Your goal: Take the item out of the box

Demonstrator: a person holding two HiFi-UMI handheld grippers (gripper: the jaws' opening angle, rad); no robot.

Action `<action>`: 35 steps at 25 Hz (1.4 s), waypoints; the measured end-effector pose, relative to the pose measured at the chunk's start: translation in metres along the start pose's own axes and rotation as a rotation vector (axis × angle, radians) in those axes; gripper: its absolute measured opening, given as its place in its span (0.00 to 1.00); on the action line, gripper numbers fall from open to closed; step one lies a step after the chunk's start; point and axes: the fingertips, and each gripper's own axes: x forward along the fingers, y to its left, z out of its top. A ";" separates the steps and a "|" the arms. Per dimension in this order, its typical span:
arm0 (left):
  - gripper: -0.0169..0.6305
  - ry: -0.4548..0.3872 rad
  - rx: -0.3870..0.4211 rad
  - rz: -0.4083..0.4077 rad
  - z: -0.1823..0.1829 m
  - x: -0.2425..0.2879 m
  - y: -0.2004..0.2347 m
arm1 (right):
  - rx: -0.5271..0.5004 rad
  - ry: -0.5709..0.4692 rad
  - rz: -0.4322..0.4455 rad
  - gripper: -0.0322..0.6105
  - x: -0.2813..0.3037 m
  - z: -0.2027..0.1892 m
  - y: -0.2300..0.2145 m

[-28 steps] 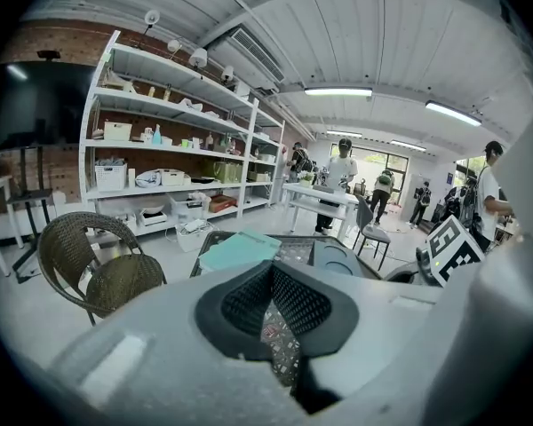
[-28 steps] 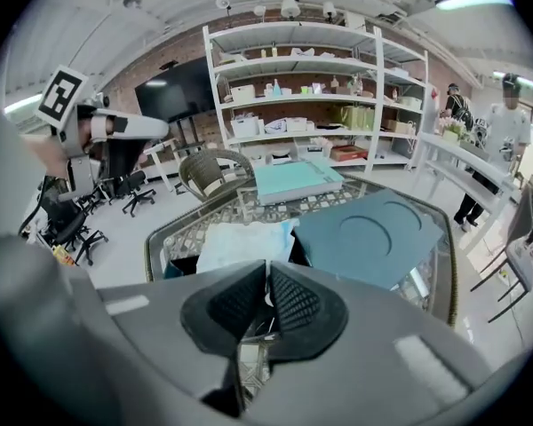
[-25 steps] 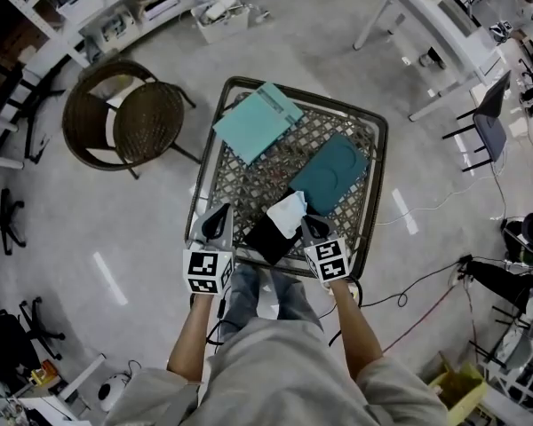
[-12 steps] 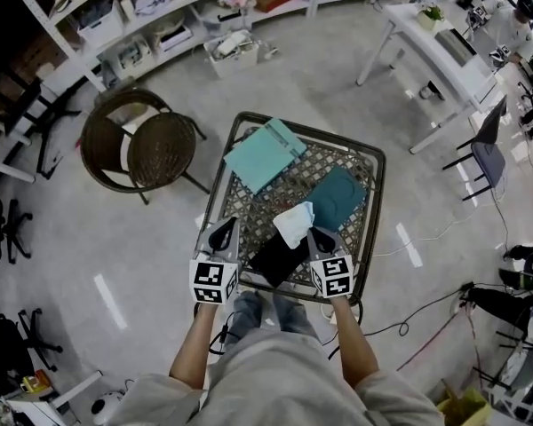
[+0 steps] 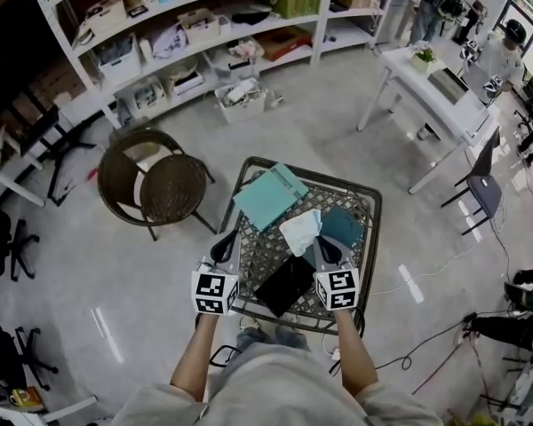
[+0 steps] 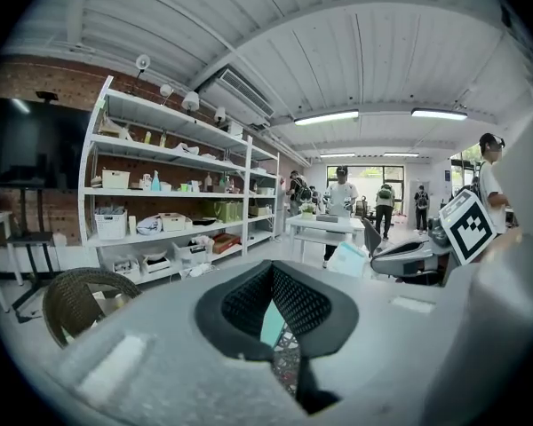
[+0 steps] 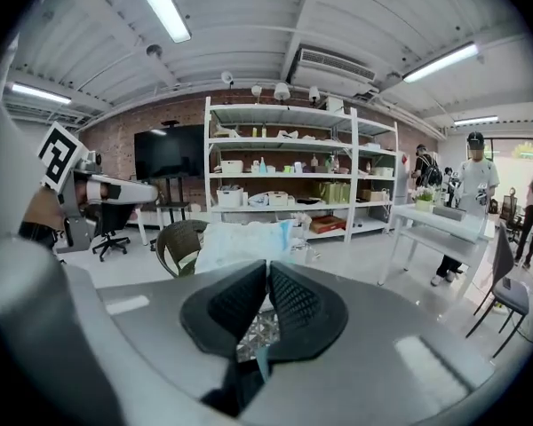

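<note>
Right claw [image 5: 318, 242] pinching white pouch [image 5: 300, 231] by its near edge. Pouch lies 11 o'clock off tips, looks out of teal box [image 5: 345, 226] at 1 o'clock. Left claw [image 5: 224, 245] pressed together, empty, farther.

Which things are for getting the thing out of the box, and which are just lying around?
For the job: dark teal box; light teal flat lid; white crinkly pouch; right gripper holding it.
Just lying about: brown wicker chair; white storage shelves.
</note>
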 end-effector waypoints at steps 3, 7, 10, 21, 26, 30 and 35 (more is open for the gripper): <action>0.03 -0.036 0.017 0.006 0.022 -0.001 0.002 | -0.012 -0.039 -0.008 0.07 -0.003 0.023 -0.005; 0.03 -0.074 0.039 0.013 0.046 -0.003 0.005 | -0.021 -0.094 -0.020 0.07 -0.007 0.050 -0.010; 0.03 -0.098 0.054 0.017 0.060 -0.008 0.007 | -0.027 -0.129 -0.025 0.07 -0.011 0.067 -0.010; 0.03 -0.163 0.091 0.015 0.099 -0.016 0.000 | -0.036 -0.231 -0.053 0.07 -0.034 0.113 -0.018; 0.03 -0.178 0.098 0.013 0.105 -0.018 -0.001 | -0.041 -0.255 -0.062 0.07 -0.041 0.120 -0.020; 0.03 -0.186 0.098 0.016 0.102 -0.018 -0.007 | -0.045 -0.263 -0.064 0.07 -0.044 0.118 -0.025; 0.03 -0.184 0.093 0.018 0.105 -0.018 -0.007 | -0.045 -0.259 -0.063 0.07 -0.044 0.120 -0.025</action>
